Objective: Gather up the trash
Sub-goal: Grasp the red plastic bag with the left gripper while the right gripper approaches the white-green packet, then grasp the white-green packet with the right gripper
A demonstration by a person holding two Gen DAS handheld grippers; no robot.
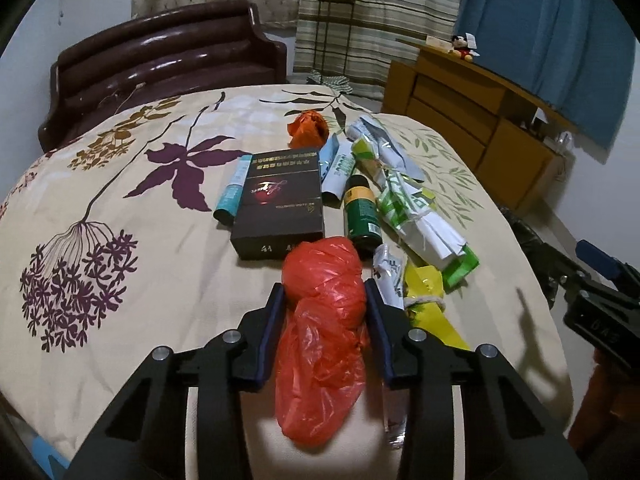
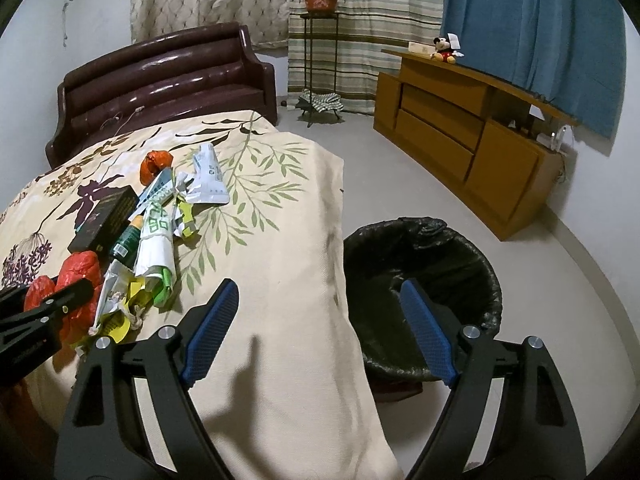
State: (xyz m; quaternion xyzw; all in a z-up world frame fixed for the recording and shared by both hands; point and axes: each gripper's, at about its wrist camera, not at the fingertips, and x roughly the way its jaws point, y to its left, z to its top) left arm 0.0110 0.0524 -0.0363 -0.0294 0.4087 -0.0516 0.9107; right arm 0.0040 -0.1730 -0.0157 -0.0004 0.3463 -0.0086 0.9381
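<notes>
My left gripper point(image 1: 325, 292) is shut on a crumpled red plastic bag point(image 1: 324, 320) at the near end of a trash pile on the bed point(image 1: 120, 184). Behind it lie a dark box point(image 1: 280, 204), a green can point(image 1: 362, 216), green-and-white wrappers point(image 1: 412, 208), a yellow wrapper point(image 1: 428, 300), blue tubes point(image 1: 232, 192) and an orange wad point(image 1: 308, 128). My right gripper point(image 2: 318, 296) is open and empty over the bed's right edge, beside a bin with a black liner point(image 2: 424, 264) on the floor. The red bag point(image 2: 76, 276) and the left gripper's fingers point(image 2: 60, 296) show at left in the right wrist view.
A dark brown headboard point(image 1: 160, 64) stands at the far end of the bed. A wooden cabinet point(image 2: 460, 128) lines the right wall with a toy point(image 2: 444, 50) on it. A plant stand point(image 2: 320, 40) is by the curtains. Grey floor point(image 2: 400, 184) lies between bed and cabinet.
</notes>
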